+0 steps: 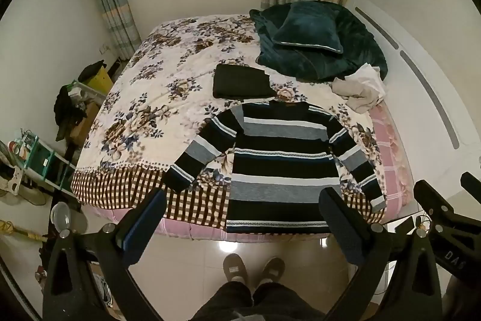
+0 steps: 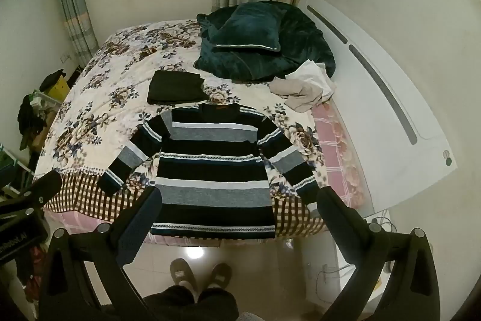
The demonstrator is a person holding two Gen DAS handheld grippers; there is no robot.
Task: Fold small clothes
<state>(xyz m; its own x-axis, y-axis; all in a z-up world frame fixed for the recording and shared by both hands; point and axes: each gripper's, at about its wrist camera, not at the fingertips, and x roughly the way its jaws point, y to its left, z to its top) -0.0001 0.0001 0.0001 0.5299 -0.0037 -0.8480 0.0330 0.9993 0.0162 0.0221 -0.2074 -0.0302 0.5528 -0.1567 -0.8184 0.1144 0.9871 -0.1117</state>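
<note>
A striped black, grey and white sweater [image 1: 279, 167] lies flat on the bed's near edge, sleeves spread out; it also shows in the right wrist view [image 2: 213, 167]. A folded black garment [image 1: 240, 81] [image 2: 176, 87] lies behind it. A crumpled beige and white pile of clothes [image 1: 362, 87] [image 2: 303, 87] lies at the right. My left gripper [image 1: 243, 206] is open and empty, held above the floor before the bed. My right gripper [image 2: 239, 203] is open and empty, likewise short of the sweater's hem.
The bed has a floral cover [image 1: 168, 80] with a checked border. A dark green blanket and pillow [image 1: 312, 35] sit at the back right. A white headboard [image 2: 375, 74] runs along the right. Cluttered shelves [image 1: 45, 158] stand left. The person's slippers [image 1: 252, 268] are on the tiled floor.
</note>
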